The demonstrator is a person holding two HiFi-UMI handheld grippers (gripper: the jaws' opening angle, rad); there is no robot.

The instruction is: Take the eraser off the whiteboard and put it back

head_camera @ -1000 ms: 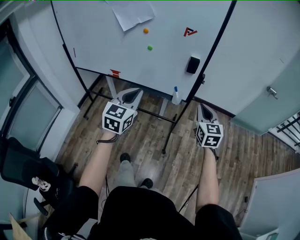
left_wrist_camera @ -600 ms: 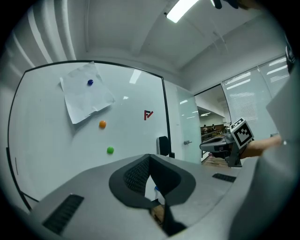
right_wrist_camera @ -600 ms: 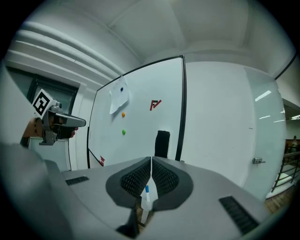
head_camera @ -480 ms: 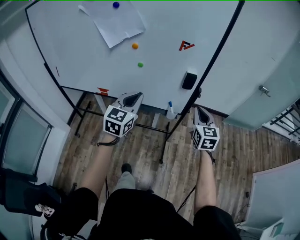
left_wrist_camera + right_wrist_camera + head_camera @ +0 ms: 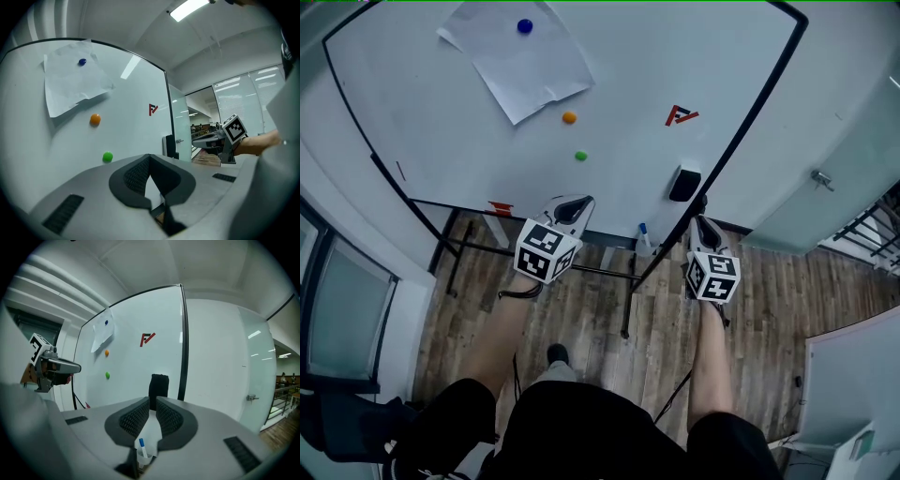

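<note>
The black eraser (image 5: 684, 183) sticks upright on the whiteboard (image 5: 441, 122) near its lower right edge, below a red logo (image 5: 680, 115). It also shows in the left gripper view (image 5: 169, 146) and, dead ahead, in the right gripper view (image 5: 158, 386). My right gripper (image 5: 701, 221) hangs just below and right of the eraser, short of it; its jaws (image 5: 153, 400) are shut and empty. My left gripper (image 5: 579, 201) points at the board's lower edge under the green magnet (image 5: 580, 156). Its jaws (image 5: 149, 157) meet at the tip and hold nothing.
A sheet of paper (image 5: 525, 66) is pinned by a blue magnet (image 5: 524, 26); an orange magnet (image 5: 569, 117) sits below it. A cup with a blue-capped marker (image 5: 643, 238) stands under the board. The black board frame (image 5: 750, 122) runs beside the eraser. A door handle (image 5: 820, 178) is at right.
The person has stepped closer to the whiteboard, and both grippers have come nearer to it. More of the board shows, and the chair at the left has slid out of view.
</note>
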